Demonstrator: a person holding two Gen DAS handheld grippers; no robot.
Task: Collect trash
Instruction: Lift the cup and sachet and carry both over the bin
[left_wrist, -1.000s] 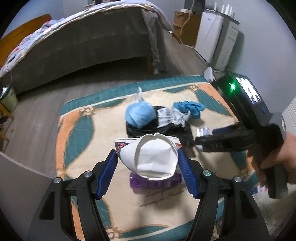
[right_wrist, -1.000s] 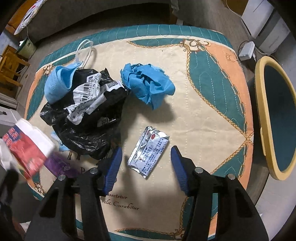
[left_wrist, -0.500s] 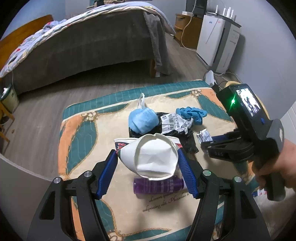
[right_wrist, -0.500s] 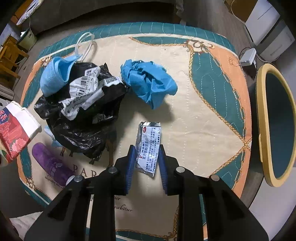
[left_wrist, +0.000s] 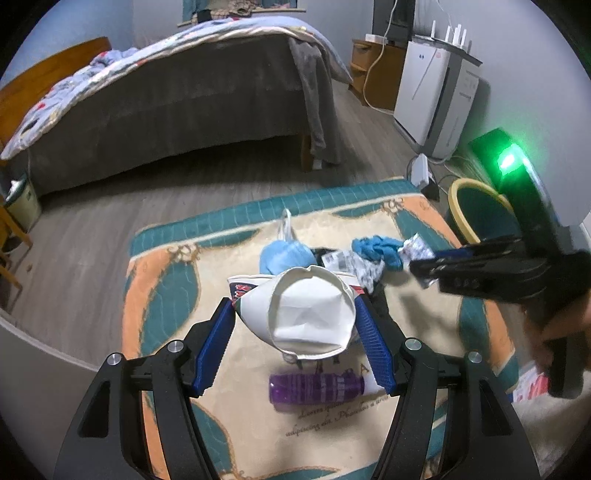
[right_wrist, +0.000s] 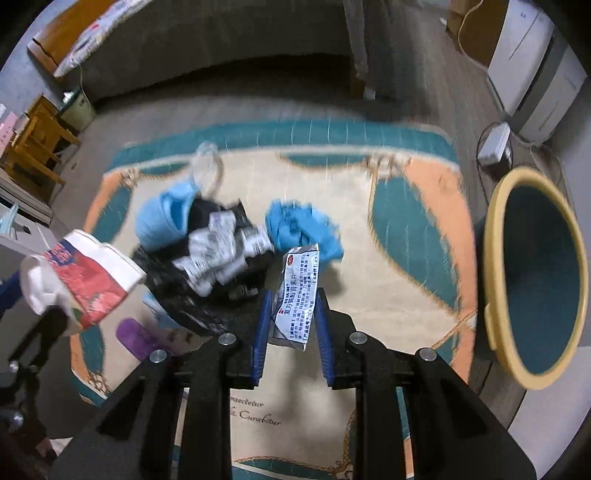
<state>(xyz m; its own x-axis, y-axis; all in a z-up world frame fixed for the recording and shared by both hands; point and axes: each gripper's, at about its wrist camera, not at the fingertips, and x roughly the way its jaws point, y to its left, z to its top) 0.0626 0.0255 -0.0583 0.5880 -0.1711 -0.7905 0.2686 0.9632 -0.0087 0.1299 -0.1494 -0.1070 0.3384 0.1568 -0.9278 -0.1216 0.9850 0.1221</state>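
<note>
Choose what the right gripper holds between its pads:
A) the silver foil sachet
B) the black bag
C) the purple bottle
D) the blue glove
A: the right gripper is shut on the silver foil sachet, which hangs lifted above the mat.

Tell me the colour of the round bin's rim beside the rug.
Yellow, around a dark teal inside; the round bin shows best in the right wrist view.
</note>
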